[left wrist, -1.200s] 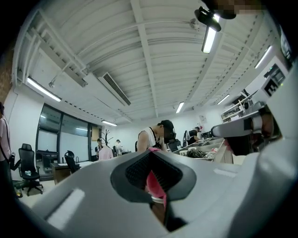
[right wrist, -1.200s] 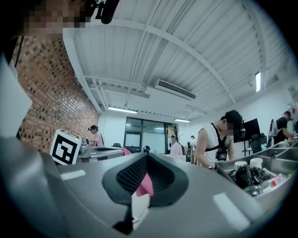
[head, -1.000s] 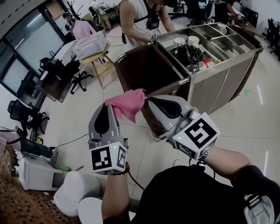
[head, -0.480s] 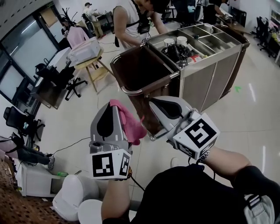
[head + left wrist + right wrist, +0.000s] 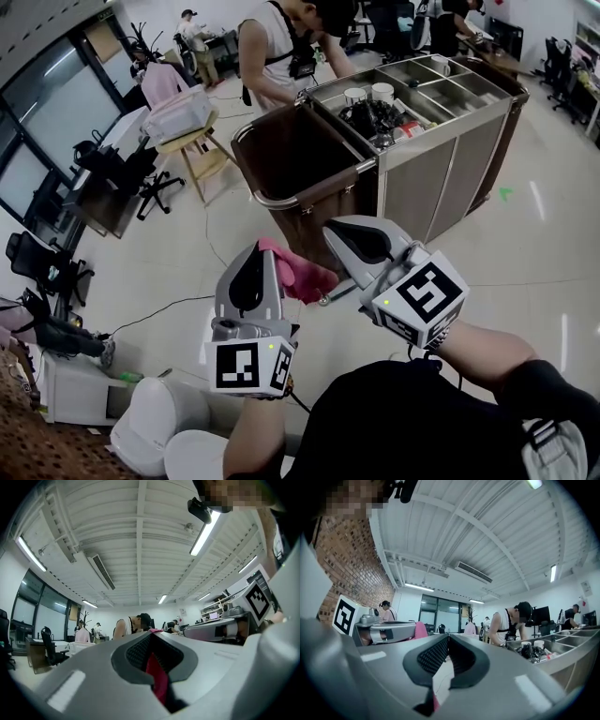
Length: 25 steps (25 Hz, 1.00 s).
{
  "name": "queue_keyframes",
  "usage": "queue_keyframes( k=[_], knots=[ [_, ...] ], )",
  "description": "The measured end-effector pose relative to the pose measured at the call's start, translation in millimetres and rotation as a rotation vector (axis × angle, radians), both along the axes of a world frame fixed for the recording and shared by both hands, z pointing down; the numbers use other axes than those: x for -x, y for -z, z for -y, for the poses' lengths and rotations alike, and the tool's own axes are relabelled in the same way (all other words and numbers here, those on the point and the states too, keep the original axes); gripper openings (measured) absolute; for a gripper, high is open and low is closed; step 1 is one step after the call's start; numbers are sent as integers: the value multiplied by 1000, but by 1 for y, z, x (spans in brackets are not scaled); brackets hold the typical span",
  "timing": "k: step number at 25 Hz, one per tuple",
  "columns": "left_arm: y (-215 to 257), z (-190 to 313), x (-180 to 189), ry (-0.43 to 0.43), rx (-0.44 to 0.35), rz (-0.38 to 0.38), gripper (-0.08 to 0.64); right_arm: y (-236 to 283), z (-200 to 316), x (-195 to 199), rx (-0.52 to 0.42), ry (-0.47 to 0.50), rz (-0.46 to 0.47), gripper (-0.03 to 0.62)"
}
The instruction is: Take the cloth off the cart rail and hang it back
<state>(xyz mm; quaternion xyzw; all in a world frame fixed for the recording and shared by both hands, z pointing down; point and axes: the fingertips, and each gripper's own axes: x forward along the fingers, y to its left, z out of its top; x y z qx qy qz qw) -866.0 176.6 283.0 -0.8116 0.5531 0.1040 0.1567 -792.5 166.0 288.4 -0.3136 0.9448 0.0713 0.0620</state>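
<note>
A pink cloth (image 5: pixel 302 274) hangs bunched from my left gripper (image 5: pixel 258 247), which is shut on it and held in the air short of the cart. In the left gripper view the cloth (image 5: pixel 157 677) shows as a red strip pinched between the closed jaws of the left gripper (image 5: pixel 151 633). The cart's metal rail (image 5: pixel 281 200) curves round the brown bag frame, bare, above and beyond the cloth. My right gripper (image 5: pixel 330 229) hovers just right of the cloth with its jaws together and nothing held. From the right gripper (image 5: pixel 448 637) the cloth (image 5: pixel 421 631) shows beside the left gripper.
The steel cart (image 5: pixel 441 159) carries cups (image 5: pixel 367 94) and clutter in its top trays. A person (image 5: pixel 281 47) leans over its far side. A wooden stool with a bag (image 5: pixel 183 112) stands left of it. A white bin (image 5: pixel 159 422) is near my feet.
My left gripper has drawn the pink cloth down and toward me, away from the rail. The right gripper has stayed beside it, and the cart now sits farther up the view.
</note>
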Motion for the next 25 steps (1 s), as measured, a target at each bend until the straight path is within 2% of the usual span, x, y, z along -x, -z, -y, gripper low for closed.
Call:
queue_keyframes(
  k=[1, 4, 8, 16, 25],
  knots=[
    [-3, 1, 0, 0, 6, -5, 6, -1, 1, -1, -9, 0, 0, -8],
    [-15, 10, -2, 1, 26, -20, 6, -11, 6, -2, 83, -1, -8, -8],
    [-19, 11, -6, 11, 37, -29, 6, -8, 14, -8, -22, 6, -16, -8],
    [-19, 12, -18, 17, 45, -19, 6, -10, 15, -18, -4, 11, -15, -8],
    [-20, 13, -17, 13, 49, 4, 6, -12, 15, -11, -12, 17, -22, -8]
  ],
)
